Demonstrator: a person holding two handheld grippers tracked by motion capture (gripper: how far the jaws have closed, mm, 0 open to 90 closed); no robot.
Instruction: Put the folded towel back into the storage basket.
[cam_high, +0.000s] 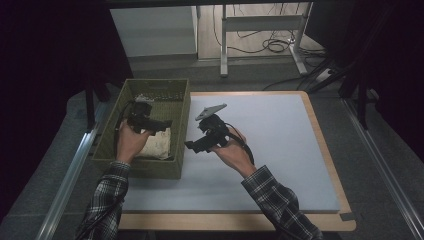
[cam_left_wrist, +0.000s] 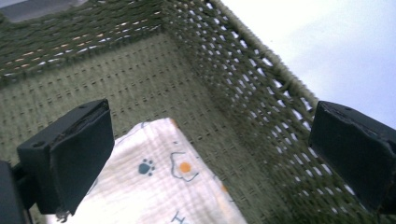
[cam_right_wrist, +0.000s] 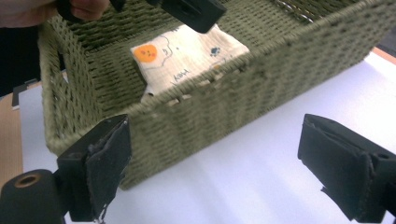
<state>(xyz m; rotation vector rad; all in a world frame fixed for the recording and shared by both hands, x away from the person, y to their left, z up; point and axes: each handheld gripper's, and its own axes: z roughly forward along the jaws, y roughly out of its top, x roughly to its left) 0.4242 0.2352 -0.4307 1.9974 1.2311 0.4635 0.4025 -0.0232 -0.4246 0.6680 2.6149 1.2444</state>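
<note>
Inside: soft printed cloth (cam_left_wrist: 173, 186), woven basket (cam_left_wrist: 243, 93).

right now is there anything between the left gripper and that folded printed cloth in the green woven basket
Nothing visible does. The left gripper hangs open inside the green woven basket, just over the folded white cloth with paw prints, with only open air between its jaws and the fabric. The right gripper waits outside, over the white table mat.
</note>
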